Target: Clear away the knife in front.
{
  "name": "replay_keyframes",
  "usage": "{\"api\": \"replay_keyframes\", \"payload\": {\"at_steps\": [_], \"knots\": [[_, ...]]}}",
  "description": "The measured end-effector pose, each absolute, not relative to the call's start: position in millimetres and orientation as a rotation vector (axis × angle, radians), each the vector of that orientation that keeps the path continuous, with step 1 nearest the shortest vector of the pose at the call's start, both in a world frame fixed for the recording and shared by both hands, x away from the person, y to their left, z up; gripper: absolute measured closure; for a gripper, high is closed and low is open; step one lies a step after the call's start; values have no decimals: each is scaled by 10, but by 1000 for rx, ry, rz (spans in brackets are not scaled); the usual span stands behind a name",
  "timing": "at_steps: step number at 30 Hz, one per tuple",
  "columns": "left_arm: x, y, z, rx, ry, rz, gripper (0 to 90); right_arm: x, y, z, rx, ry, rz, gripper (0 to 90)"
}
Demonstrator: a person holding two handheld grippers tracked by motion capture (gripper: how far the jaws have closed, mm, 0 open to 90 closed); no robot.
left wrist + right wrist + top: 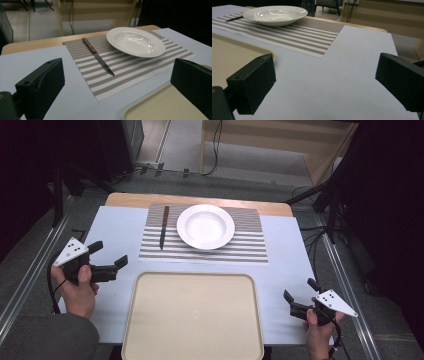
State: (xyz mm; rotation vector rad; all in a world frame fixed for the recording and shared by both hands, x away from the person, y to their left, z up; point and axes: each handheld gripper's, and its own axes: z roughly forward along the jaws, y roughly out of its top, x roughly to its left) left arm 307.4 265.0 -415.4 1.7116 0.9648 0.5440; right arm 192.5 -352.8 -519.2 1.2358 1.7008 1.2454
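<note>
We hold the left claw (109, 254) above the near left part of the surface (117, 227), its jaws spread wide with nothing between them, and the right claw (300, 295) above the near right corner, also wide open and gripping nothing. Neither touches anything. Nearest to the left claw lies one knife (163, 226) with a brown wooden handle, flat on the left part of a striped mat (250, 247), handle toward the far edge and blade tip toward us; in the left gripper view the knife (98, 56) sits between the two jaws farther off, with bare pale blue cloth between it and the claw. Just to the right of the knife, close beside it but apart, one white plate (205, 226) rests on the middle of the same mat. One beige tray (192, 317) lies at the near edge between our two hands, just in front of the mat; its corner shows beside the right-hand jaw in the left gripper view, and its rim (268, 51) lies beside the left-hand jaw in the right gripper view. Nothing stands between the left claw and the knife. We count two claws, one knife, one plate, one mat, one tray.
</note>
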Motion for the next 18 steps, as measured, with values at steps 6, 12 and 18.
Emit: {"api": "replay_keyframes", "payload": {"at_steps": [6,12,18], "knots": [[3297,2558,-4090,1730,976,550,0,1929,-3524,-5191,1228,1706,1241,16],[3532,2473,-4080,1750,1001,519,0,1929,-3518,-5191,1227,1707,1240,16],[3769,2408,-4107,1751,1057,487,8,1931,-3514,-5191,1225,1711,1235,16]]}}
